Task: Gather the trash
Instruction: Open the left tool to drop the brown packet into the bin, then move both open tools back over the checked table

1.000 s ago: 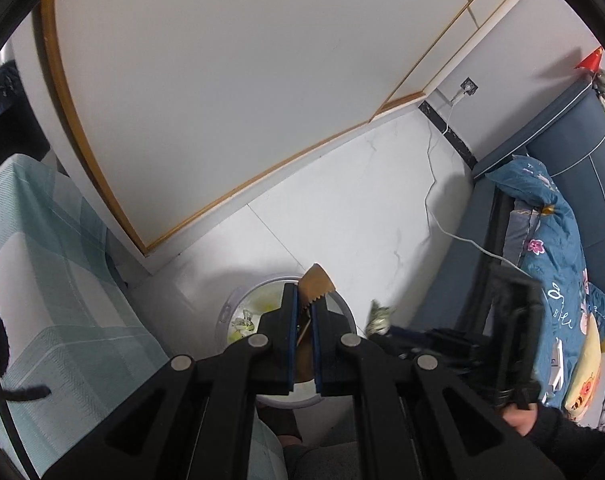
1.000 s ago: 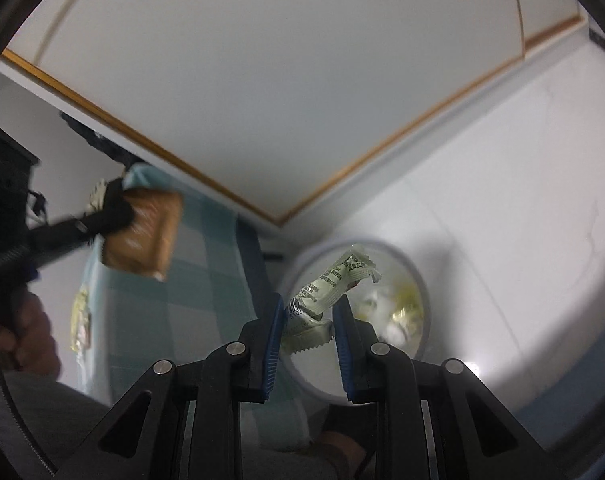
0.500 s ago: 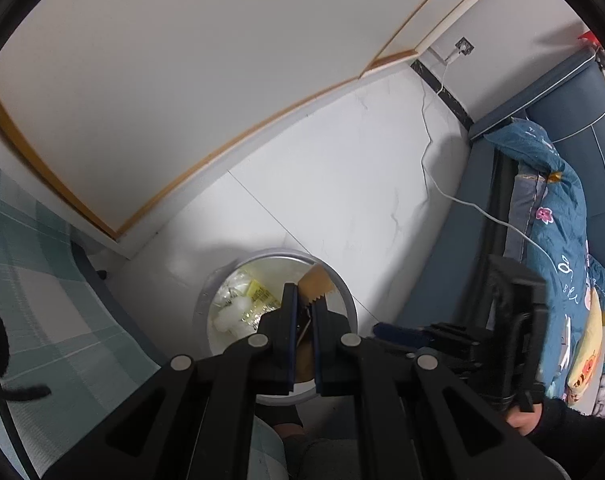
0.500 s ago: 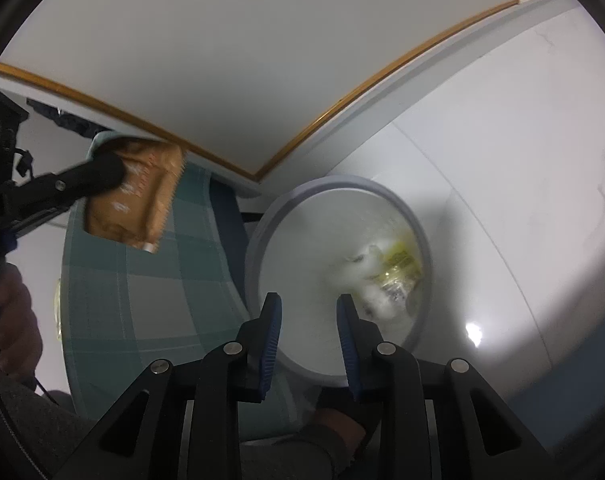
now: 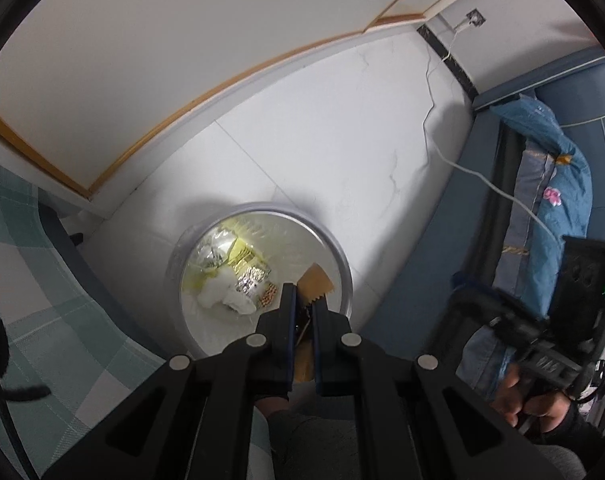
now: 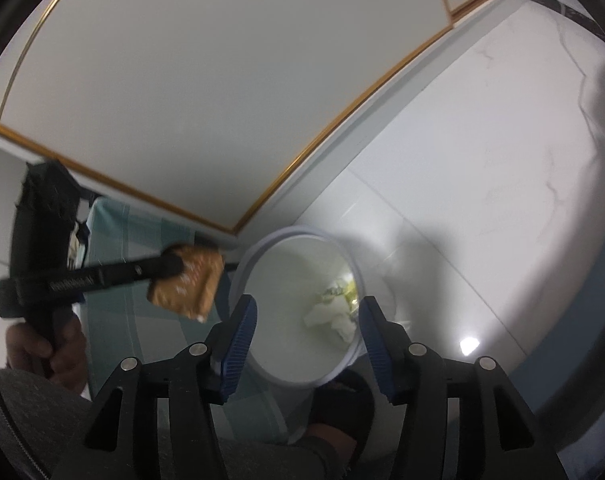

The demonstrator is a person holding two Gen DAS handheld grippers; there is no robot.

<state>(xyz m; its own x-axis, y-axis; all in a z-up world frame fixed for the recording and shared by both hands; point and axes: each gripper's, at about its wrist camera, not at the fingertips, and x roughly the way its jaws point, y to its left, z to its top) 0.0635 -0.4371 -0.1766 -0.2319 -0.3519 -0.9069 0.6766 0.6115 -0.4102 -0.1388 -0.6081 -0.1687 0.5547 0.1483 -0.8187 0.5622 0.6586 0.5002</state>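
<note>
A round white trash bin (image 5: 344,264) stands on the floor with several wrappers and tissues (image 5: 238,284) inside; it also shows in the right wrist view (image 6: 298,378). My left gripper (image 5: 302,300) is shut on a brown snack wrapper (image 5: 314,280) and holds it over the bin's near edge. The same wrapper (image 6: 188,286) shows in the right wrist view, just left of the bin rim. My right gripper (image 6: 306,312) is open and empty above the bin.
A teal checked cloth (image 5: 30,280) lies left of the bin. A blue sofa with a patterned blue blanket (image 5: 554,184) stands at the right. A white cable (image 5: 434,120) runs across the white tile floor. A white cabinet with wood trim (image 5: 182,60) stands behind.
My right gripper opened and dropped its white wrapper into the bin, then opened wider. My left gripper carried the brown wrapper closer over the bin.
</note>
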